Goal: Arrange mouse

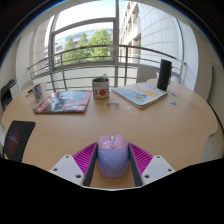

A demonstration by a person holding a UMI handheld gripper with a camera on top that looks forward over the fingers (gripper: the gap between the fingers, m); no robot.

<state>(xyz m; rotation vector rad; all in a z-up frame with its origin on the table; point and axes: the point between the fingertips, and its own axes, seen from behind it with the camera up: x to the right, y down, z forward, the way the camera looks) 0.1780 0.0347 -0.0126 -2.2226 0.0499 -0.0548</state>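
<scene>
Gripper (112, 160) fingers pinch lavender mouse (112, 155) by its sides, long axis running straight ahead toward red can (100, 88) on table (60, 135).

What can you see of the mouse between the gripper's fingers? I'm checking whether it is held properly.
The mouse is a small rounded one with a smooth, plastic-looking shell, pale lilac in colour. A scroll wheel seems to sit at its far end. It lies level between the two fingers, their magenta pads pressing on its two sides, so the gripper is shut on it. It is just above the near edge of the wooden table; whether its underside touches the tabletop cannot be told.
</scene>
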